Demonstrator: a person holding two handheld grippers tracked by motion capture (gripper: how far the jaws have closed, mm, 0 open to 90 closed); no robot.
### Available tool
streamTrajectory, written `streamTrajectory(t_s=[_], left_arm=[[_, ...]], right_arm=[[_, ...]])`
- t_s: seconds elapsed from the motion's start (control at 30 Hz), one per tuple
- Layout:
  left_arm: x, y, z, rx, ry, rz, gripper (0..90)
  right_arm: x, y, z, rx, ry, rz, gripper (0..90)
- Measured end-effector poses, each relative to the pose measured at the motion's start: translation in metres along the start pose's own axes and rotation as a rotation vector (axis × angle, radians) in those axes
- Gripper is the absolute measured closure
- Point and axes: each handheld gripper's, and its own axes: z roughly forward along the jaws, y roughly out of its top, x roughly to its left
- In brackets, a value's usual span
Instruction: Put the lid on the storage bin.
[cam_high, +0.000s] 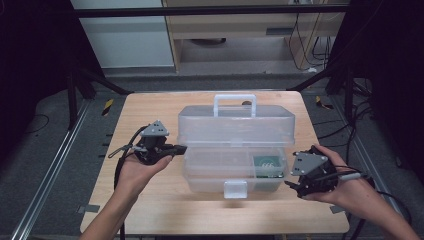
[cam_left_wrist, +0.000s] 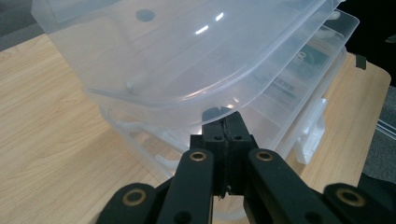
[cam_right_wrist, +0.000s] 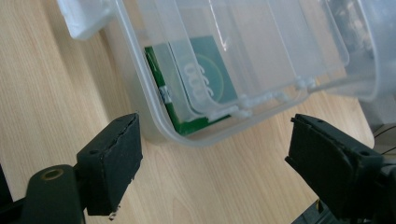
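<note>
Wooden table (cam_high: 150, 210), pale grain, set on a grey floor with dark framing around it. Item: clear plastic box (cam_high: 235, 150), tiered, standing mid-table with its long axis running left to right; white handle (cam_high: 235, 102) upright at the far side, white latch (cam_high: 235, 189) on the near front edge; lid raised and slid back so the lower tray is exposed. Contents: one green packet (cam_high: 266, 166) lying flat in the tray's right-hand compartment. Left gripper (cam_high: 181, 149): held in the person's left hand, jaws pressed together with nothing between them, tips at the box's left end, just under the overhanging upper tier as the left gripper view shows. Right gripper (cam_high: 288, 184): held in the right hand, jaws spread wide and empty, sitting just off the box's near right corner (cam_right_wrist: 182, 135). Relation of note: the packet lies forward and slightly left of the right jaws, behind the tray wall; the right hand is clearly the nearer one.
</note>
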Motion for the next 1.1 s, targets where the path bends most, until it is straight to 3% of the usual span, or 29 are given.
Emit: streamTrajectory(t_s=[0.43,0.63,0.87,1.1], left_arm=[[-0.005,-0.017,0.003,-0.025,-0.011,-0.005,90.0],[-0.015,-0.022,0.002,-0.008,0.051,0.063,90.0],[-0.017,-0.030,0.004,-0.015,0.044,0.046,90.0],[-0.014,-0.046,0.006,-0.041,0.039,-0.001,90.0]], right_arm=[[-0.006,-0.021,-0.002,0.016,-0.038,0.080,16.6],[-0.009,-0.027,-0.002,0.028,-0.044,0.095,17.0],[-0.010,-0.034,0.000,0.038,-0.053,0.115,17.1],[-0.014,-0.041,0.000,0.051,-0.064,0.130,17.2]])
